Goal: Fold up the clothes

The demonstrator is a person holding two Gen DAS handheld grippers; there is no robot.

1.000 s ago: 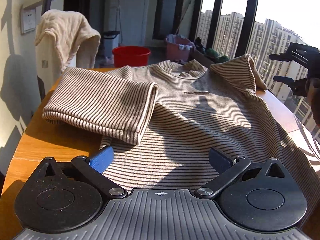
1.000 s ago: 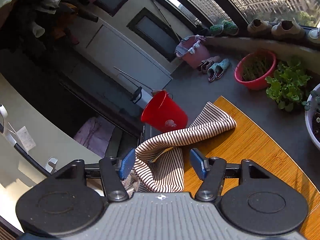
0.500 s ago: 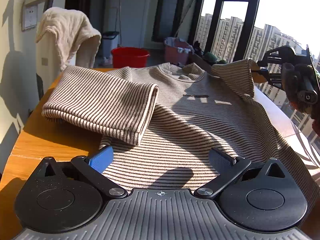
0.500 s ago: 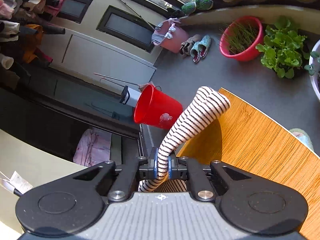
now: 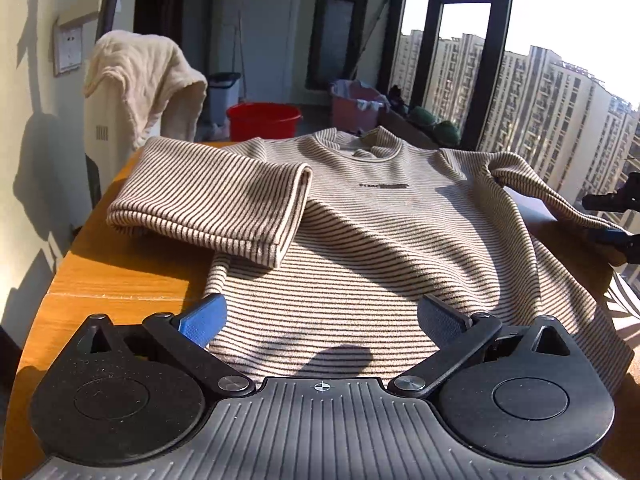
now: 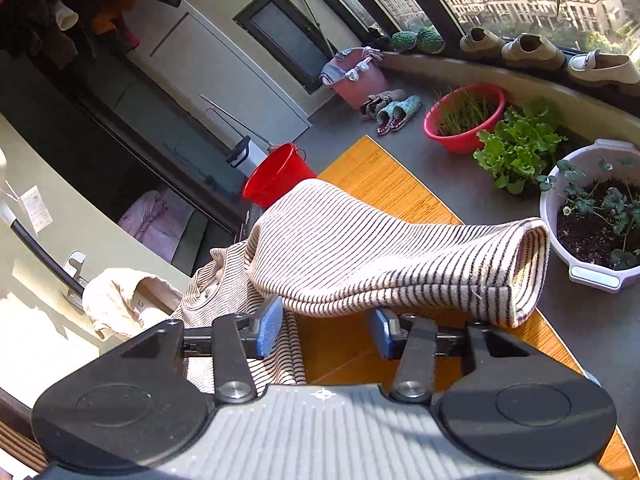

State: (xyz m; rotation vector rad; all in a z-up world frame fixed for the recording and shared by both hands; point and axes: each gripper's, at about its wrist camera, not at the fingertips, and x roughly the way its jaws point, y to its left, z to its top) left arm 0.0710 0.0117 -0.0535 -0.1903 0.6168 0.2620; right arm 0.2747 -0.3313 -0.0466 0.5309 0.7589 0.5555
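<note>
A striped sweater (image 5: 360, 248) is lying spread across the wooden table (image 5: 120, 276), its small chest label too blurred to read, while the left gripper (image 5: 320, 320) is hovering wide open over its hem and the right gripper (image 6: 324, 332) is sitting open, empty, beneath its far sleeve (image 6: 400, 256).

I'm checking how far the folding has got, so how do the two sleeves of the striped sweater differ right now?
The left sleeve lies folded across the beige striped knit sweater, resting flat. The right sleeve sticks outward, unfolded, its cuff past the wooden table edge, above the open right claw. Both share the same stripes.
</note>
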